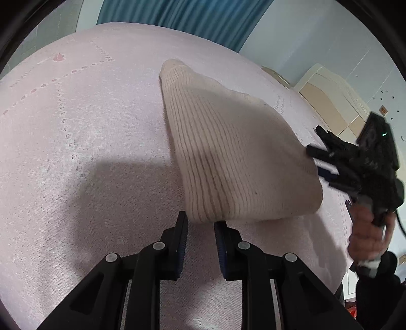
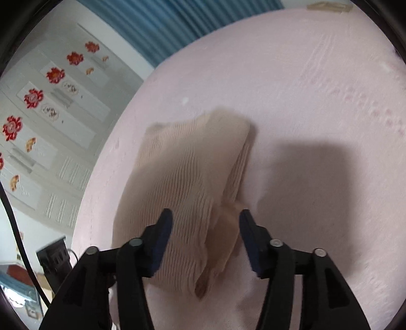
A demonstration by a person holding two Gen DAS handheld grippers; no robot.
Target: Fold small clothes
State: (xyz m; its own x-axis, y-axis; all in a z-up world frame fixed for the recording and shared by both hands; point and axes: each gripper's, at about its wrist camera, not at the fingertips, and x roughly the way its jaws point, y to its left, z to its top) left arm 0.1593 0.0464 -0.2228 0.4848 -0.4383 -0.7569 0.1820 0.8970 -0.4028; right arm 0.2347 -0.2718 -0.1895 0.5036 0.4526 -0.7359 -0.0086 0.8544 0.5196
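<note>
A cream ribbed knit garment (image 1: 228, 152) lies folded on the pink bed sheet (image 1: 76, 152). My left gripper (image 1: 201, 223) is open, its fingers just at the garment's near edge, which dips between them. My right gripper (image 1: 317, 158) shows at the garment's right side in the left wrist view, held by a hand (image 1: 368, 236). In the right wrist view the garment (image 2: 185, 182) lies bunched between the wide-open fingers of my right gripper (image 2: 205, 218), with a thick fold along its right edge.
Blue curtains (image 1: 182, 22) hang behind the bed. A cream cabinet (image 1: 330, 101) stands to the right. A wall with red flower decorations (image 2: 33, 97) shows left in the right wrist view, and a black cable (image 2: 15, 220) runs down there.
</note>
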